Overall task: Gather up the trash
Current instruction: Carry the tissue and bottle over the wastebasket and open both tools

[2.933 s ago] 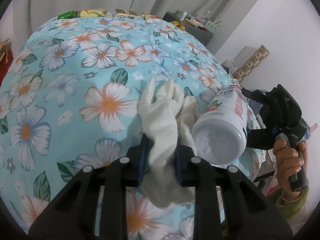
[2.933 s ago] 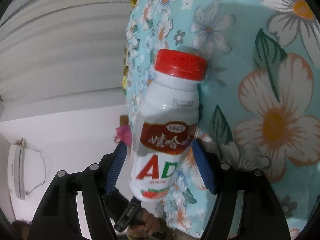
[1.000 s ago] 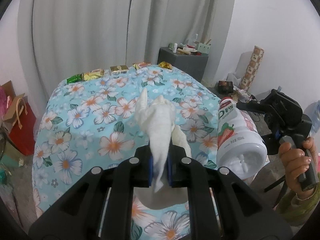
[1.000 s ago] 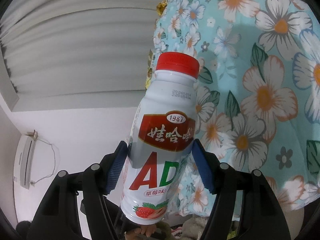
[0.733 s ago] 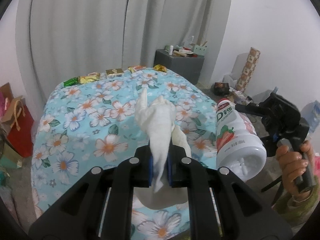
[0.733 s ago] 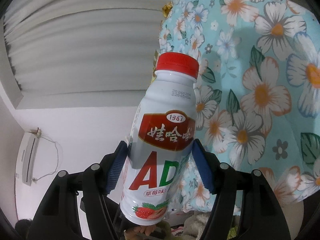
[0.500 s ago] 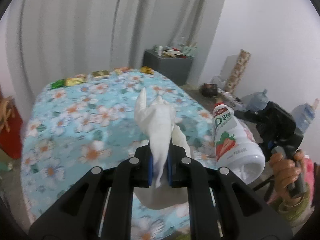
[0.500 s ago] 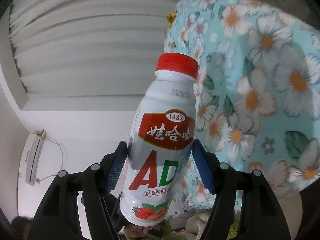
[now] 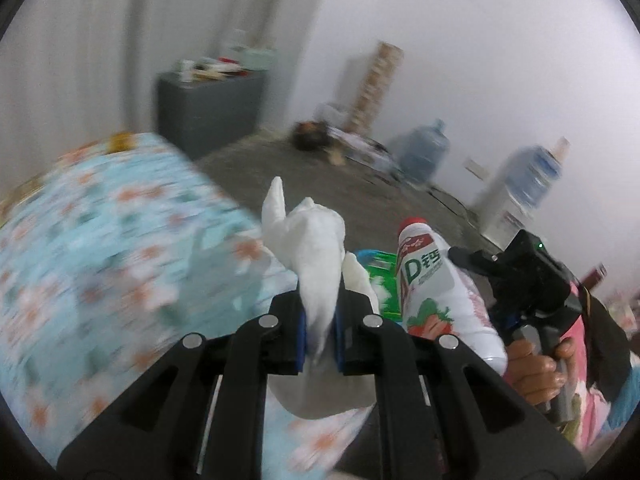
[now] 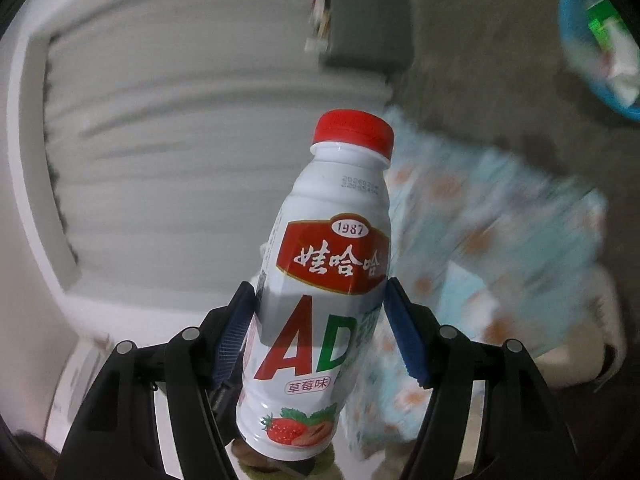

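Observation:
My left gripper (image 9: 320, 336) is shut on a crumpled white tissue (image 9: 316, 248) that sticks up between its blue pads and hangs below them. My right gripper (image 10: 320, 320) is shut on a white drink bottle (image 10: 320, 300) with a red cap and a red, green and strawberry label; the pads press its sides. In the left wrist view the same bottle (image 9: 440, 296) is held out to the right by a hand (image 9: 532, 368) on the black gripper handle. A blue bin (image 10: 596, 40) with green and white trash stands on the floor; its rim (image 9: 370, 256) shows behind the tissue.
The floral blue tablecloth (image 9: 112, 240) fills the left, blurred by motion. On the grey floor beyond stand a dark grey cabinet (image 9: 208, 112), two large water jugs (image 9: 420, 152) and clutter along the white wall. Pale curtains hang behind.
Both grippers have swung right, away from the table, with the tissue and bottle still held. The floor, water jugs and blue bin have come into view; the picture is now blurred.

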`<state>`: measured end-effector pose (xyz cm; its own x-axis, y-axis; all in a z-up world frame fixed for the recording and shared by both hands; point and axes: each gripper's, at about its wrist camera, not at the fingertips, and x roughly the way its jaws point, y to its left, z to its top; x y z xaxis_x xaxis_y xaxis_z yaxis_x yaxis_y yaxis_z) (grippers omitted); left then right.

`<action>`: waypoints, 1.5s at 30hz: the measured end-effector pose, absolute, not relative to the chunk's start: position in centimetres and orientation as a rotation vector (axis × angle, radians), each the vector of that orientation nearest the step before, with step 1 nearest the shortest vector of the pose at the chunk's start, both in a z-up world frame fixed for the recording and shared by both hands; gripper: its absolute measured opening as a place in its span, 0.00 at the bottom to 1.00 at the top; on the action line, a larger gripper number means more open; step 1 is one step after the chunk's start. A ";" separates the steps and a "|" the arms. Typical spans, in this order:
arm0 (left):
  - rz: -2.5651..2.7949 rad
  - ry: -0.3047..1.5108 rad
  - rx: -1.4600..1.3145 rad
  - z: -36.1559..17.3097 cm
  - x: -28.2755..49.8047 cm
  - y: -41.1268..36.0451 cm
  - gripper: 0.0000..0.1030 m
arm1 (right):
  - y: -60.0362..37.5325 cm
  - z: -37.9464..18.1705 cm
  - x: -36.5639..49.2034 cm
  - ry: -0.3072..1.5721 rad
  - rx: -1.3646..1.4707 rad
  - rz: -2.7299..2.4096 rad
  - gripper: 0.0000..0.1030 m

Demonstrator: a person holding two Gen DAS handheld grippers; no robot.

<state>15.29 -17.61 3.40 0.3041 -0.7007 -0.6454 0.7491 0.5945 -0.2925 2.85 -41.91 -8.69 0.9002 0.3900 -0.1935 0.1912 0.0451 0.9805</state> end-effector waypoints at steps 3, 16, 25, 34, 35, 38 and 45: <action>-1.064 0.877 0.117 2.3 15.7 -24.7 0.09 | -45.5 -10.3 -0.6 0.418 1.558 0.013 0.63; -1.177 1.051 0.415 -5.6 15.7 -49.1 0.40 | -56.9 -19.1 -4.5 0.349 1.639 -0.512 0.65; -1.036 1.122 0.408 -9.4 17.3 -50.5 0.71 | -57.0 -28.8 -6.3 0.402 1.752 -0.691 0.77; -1.095 1.010 0.341 -3.0 15.5 -42.9 0.71 | -54.1 -23.0 -6.8 0.489 1.469 -0.704 0.77; -1.096 0.992 0.315 -1.8 15.2 -41.3 0.72 | -53.6 -21.1 -5.8 0.512 1.391 -0.688 0.77; -1.072 0.927 0.238 1.1 14.8 -36.4 0.79 | -50.4 -15.0 -2.3 0.569 1.140 -0.614 0.77; -0.848 0.755 0.013 6.5 14.3 -20.7 0.88 | -39.5 -2.3 4.3 0.550 0.649 -0.403 0.86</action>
